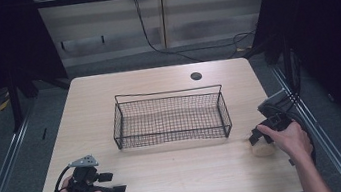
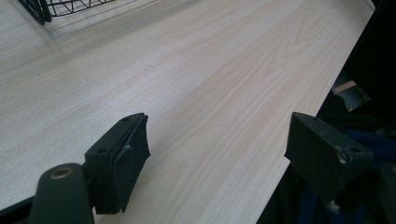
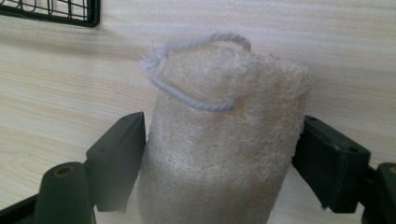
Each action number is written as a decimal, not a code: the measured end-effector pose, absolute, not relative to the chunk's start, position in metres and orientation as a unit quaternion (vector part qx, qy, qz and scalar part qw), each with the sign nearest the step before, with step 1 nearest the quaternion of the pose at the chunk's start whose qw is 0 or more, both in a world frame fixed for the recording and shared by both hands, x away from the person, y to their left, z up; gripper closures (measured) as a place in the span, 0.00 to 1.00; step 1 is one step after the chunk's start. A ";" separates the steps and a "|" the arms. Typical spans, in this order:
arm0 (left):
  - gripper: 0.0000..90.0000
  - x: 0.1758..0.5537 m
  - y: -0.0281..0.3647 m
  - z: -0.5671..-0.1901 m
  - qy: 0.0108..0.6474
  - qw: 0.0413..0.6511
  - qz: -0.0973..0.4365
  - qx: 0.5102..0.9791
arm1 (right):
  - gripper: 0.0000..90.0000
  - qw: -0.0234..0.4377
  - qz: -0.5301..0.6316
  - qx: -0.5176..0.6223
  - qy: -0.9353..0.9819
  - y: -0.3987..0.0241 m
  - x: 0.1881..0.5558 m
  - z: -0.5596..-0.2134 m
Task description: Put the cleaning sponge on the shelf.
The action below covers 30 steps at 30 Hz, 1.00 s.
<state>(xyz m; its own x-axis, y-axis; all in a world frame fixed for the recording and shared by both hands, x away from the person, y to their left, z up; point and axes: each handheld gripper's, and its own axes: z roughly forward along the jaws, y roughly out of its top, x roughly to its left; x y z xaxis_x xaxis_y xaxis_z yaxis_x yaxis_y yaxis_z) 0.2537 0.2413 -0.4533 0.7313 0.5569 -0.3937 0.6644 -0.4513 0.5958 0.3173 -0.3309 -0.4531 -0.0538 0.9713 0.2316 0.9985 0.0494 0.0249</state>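
Note:
A pale, fibrous loofah sponge [image 3: 219, 177] with a white string loop [image 3: 196, 100] lies on the wooden table [image 1: 179, 170] near its right edge. It also appears in the high view as the loofah [image 1: 263, 149] just under a hand. My right gripper [image 3: 222, 135] is open, its jaws standing wide on either side of the sponge and just meeting its flanks. In the high view the right gripper [image 1: 259, 137] is low over the table. My left gripper [image 1: 114, 182] rests at the front left of the table. The left gripper [image 2: 217, 126] is open with only bare wood between its jaws.
A black wire basket [image 1: 118, 128] stands in the middle of the table; its corner shows as the basket [image 2: 42, 9] and the basket [image 3: 56, 11] in the gripper views. A round cable hole [image 1: 196, 76] sits at the back. Table edge [image 2: 303, 135] runs close by the left gripper.

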 end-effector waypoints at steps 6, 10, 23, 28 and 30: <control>0.23 0.253 0.240 -0.454 0.362 0.382 -0.068 0.848 | 0.23 0.082 -0.082 -0.681 -0.723 -0.326 0.318 -0.457; 0.23 0.254 0.241 -0.454 0.363 0.382 -0.069 0.847 | 0.27 0.081 -0.077 -0.676 -0.728 -0.324 0.319 -0.461; 0.23 0.254 0.240 -0.454 0.362 0.382 -0.071 0.848 | 0.29 0.086 -0.089 -0.677 -0.725 -0.323 0.318 -0.460; 0.23 0.253 0.240 -0.454 0.362 0.382 -0.070 0.848 | 0.29 0.088 -0.089 -0.678 -0.724 -0.326 0.316 -0.458; 0.23 0.253 0.240 -0.454 0.362 0.382 -0.071 0.847 | 0.29 0.090 -0.094 -0.680 -0.722 -0.328 0.315 -0.456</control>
<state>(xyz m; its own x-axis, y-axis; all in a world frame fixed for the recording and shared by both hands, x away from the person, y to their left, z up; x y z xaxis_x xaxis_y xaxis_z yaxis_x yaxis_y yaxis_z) 0.2534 0.2399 -0.4544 0.7281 0.5589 -0.3968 0.6674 -0.4464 0.5961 0.3154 -0.3276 -0.4561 -0.0593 0.9645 0.2572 0.9982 0.0579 0.0131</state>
